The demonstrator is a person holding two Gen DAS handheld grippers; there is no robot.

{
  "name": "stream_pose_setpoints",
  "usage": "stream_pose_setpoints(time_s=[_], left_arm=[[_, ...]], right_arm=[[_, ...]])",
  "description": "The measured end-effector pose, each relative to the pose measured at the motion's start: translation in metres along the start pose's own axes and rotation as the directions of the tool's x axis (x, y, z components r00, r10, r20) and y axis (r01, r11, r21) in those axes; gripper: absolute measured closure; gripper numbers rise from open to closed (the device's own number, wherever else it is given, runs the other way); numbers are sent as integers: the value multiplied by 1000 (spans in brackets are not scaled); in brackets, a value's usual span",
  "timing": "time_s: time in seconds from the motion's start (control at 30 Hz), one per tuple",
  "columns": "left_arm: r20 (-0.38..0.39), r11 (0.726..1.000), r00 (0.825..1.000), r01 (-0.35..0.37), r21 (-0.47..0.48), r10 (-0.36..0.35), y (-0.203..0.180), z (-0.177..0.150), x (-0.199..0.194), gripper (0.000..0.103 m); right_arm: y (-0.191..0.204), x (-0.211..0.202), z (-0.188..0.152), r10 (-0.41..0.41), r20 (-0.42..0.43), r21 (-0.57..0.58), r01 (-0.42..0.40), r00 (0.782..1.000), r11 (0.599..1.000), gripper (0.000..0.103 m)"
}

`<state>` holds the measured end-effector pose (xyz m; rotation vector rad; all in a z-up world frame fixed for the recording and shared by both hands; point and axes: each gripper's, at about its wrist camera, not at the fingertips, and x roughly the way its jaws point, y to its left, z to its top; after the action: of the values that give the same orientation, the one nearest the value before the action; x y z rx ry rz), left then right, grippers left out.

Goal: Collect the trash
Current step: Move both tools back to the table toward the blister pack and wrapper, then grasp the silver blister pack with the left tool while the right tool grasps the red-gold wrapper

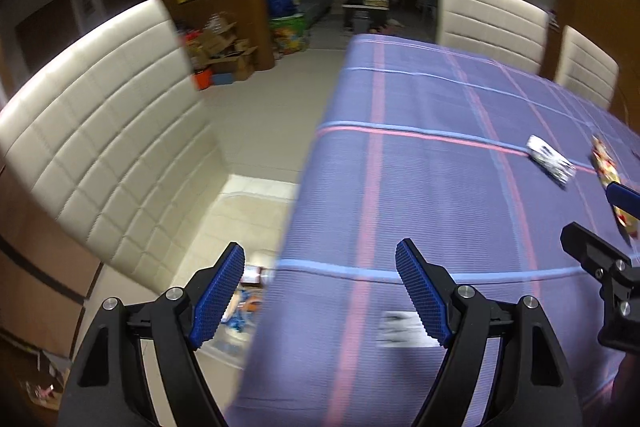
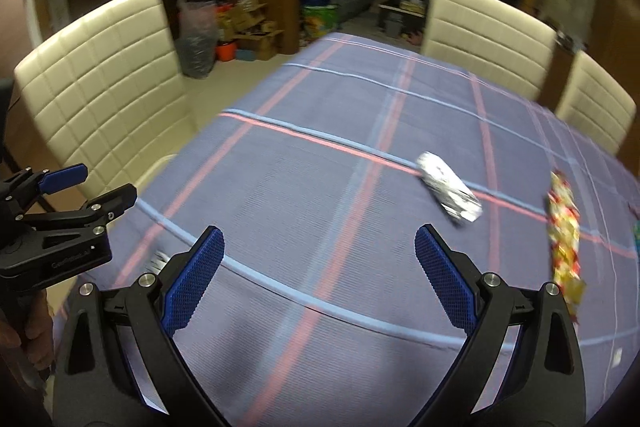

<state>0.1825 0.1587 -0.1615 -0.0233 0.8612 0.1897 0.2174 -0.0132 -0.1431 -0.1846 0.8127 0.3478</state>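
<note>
**Mia:** What does the left camera see?

**Ben:** The left tongs (image 1: 320, 293) are spread wide with nothing between the blue pads (image 1: 218, 301). They hang over the left edge of the desk (image 1: 420, 187), which has a purple cloth with pink and blue lines. One finger is over the floor, the other over the cloth.

**Mia:** Where is the trash?

**Ben:** A silver wrapper (image 1: 550, 163) lies flat far to the right on the cloth. Just beside it is a red and yellow wrapper (image 1: 608, 183), partly hidden by the right tongs (image 1: 604, 223) poking in from the side. A blurry white and black scrap (image 1: 400, 329) lies near the right pad. Down on the floor by the desk there is a pile of blurry colourful bits (image 1: 244, 303). I cannot tell what they are.

**Mia:** Anything else?

**Ben:** A cream chair (image 1: 100, 147) stands on the left. Two more stand at the far side of the desk.

**Mia:** Now the right camera?

**Ben:** The right tongs (image 2: 319, 279) are spread wide too, and empty, above the cloth of the desk (image 2: 320, 167). The silver wrapper (image 2: 450, 193) lies ahead and a bit to the right, apart from the tongs. The long red and yellow wrapper (image 2: 564, 243) lies close to the right finger. The left tongs (image 2: 96, 187) show at the left edge, spread apart and holding nothing, with a hand (image 2: 34, 339) under them. A cream chair (image 2: 104, 99) stands behind them.
</note>
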Motion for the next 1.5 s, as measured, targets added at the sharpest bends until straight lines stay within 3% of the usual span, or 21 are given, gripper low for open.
stream_pose_setpoints(time_s=[0.27, 0.63, 0.93, 1.5], left_arm=[[-5, 982, 998, 69, 174, -69, -109, 4, -3, 27], [-27, 949, 990, 138, 284, -136, -206, 18, 8, 27], [-87, 948, 980, 195, 252, -179, -238, 32, 36, 27], [-145, 950, 970, 225, 217, -197, -253, 56, 78, 27]], right_arm=[[-96, -12, -35, -82, -31, 125, 86, 996, 988, 8], [-196, -12, -64, -169, -78, 251, 183, 983, 951, 8], [-240, 10, -69, -194, -125, 293, 223, 973, 930, 8], [-258, 45, -62, -175, -191, 334, 232, 966, 914, 9]])
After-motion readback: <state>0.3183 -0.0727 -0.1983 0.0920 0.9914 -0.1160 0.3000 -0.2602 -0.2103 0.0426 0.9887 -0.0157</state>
